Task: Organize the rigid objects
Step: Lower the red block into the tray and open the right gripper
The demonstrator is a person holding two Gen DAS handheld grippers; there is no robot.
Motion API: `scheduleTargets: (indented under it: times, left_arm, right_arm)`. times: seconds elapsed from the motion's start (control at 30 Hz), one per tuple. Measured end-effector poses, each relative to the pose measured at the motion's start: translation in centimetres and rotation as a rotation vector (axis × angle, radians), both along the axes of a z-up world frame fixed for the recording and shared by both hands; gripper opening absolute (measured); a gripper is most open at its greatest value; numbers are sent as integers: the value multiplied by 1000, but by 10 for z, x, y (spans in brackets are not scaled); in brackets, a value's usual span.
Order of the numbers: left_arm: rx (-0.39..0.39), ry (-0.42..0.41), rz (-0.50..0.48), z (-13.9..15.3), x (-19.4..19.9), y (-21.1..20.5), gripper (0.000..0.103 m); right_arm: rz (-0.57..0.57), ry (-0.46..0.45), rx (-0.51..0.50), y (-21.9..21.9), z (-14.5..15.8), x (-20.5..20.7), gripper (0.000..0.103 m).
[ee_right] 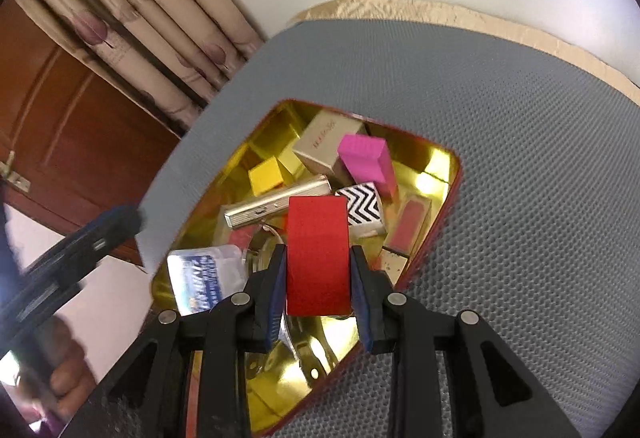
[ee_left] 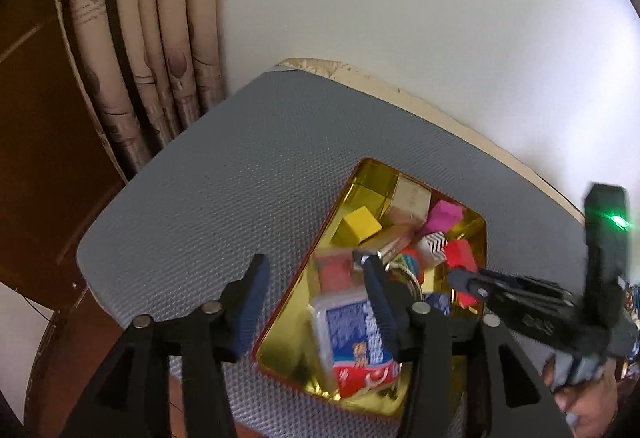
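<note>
The right gripper (ee_right: 319, 270) is clamped on a red block (ee_right: 317, 258), its blue pads pressing both sides; the block hangs over the near part of a gold tin (ee_right: 450, 174) on a grey mat (ee_right: 520, 158). The left gripper (ee_left: 316, 292) stands apart with nothing between its fingers; its right finger (ee_left: 378, 290) is over the tin, its left over the mat. Inside the tin, beyond the red block, lie a zigzag box (ee_right: 362, 208), a pink block (ee_right: 370, 162), a yellow cube (ee_right: 266, 175), a silver bar (ee_right: 276, 207) and a beige box (ee_right: 324, 146); a blue-labelled pack (ee_right: 200, 278) lies to the near left.
</note>
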State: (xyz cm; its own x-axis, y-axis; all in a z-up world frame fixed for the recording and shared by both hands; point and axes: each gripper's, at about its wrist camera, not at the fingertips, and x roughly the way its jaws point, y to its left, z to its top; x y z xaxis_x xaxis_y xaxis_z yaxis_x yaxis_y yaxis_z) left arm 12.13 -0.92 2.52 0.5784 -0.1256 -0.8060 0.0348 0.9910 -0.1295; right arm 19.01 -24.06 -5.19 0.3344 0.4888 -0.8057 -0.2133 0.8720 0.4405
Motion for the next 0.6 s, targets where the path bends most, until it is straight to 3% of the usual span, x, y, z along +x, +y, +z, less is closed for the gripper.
scheduleTargets:
  times: [0.2, 0.37, 0.43, 0.57, 0.6]
  left_arm:
    - [124, -73, 2, -3, -23, -4, 54]
    - [100, -69, -11, -8, -26, -5, 54]
    - [94, -72, -14, -8, -29, -5, 54]
    - [100, -91, -13, -5, -37, -7, 54]
    - [98, -94, -15, -4, -39, -7, 54]
  right_arm:
    - [1, 5, -58, 16, -11, -1, 27]
    - [-24, -40, -110, 25, -6, -5, 32]
    - [-41, -66, -135, 26, -2, -7, 48]
    - [-92, -184, -152, 22, 24, -28, 56]
    - [-108, -218, -166, 22, 31, -34, 62]
